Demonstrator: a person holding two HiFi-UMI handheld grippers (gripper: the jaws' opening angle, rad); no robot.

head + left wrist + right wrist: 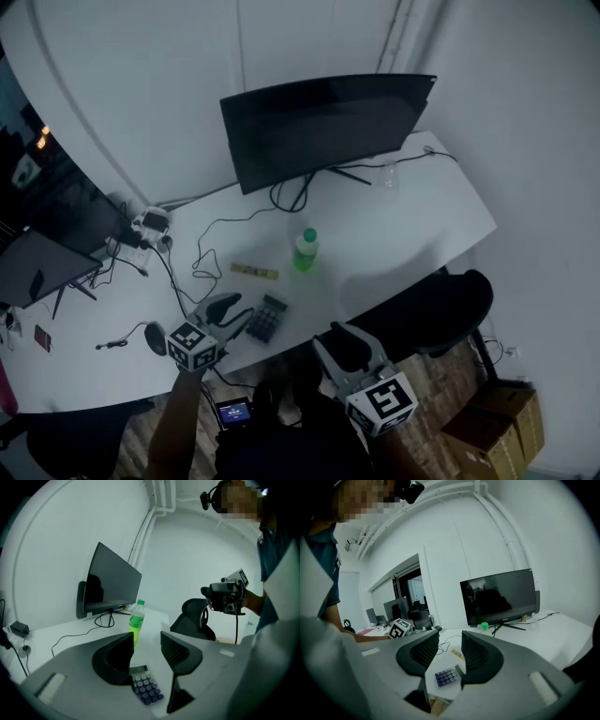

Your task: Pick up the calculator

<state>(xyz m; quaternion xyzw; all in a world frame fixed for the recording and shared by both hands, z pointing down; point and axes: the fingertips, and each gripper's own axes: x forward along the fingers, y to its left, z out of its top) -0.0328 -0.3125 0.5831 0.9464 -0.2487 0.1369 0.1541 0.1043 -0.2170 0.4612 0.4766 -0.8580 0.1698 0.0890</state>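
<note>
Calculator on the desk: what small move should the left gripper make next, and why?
Probably lower the left gripper slightly so its jaws straddle the calculator; the jaws stand open and empty just above it, and it lies flat on the desk.

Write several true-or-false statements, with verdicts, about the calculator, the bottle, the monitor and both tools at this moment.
1. The calculator lies flat on the white desk. True.
2. The left tool is shut on the calculator. False: its jaws stand apart and the calculator lies on the desk just beyond them.
3. The green bottle stands upright in front of the monitor. True.
4. The right tool holds the bottle. False: its jaws are apart with nothing between them.
5. The monitor screen is lit. False: it is dark.
</note>
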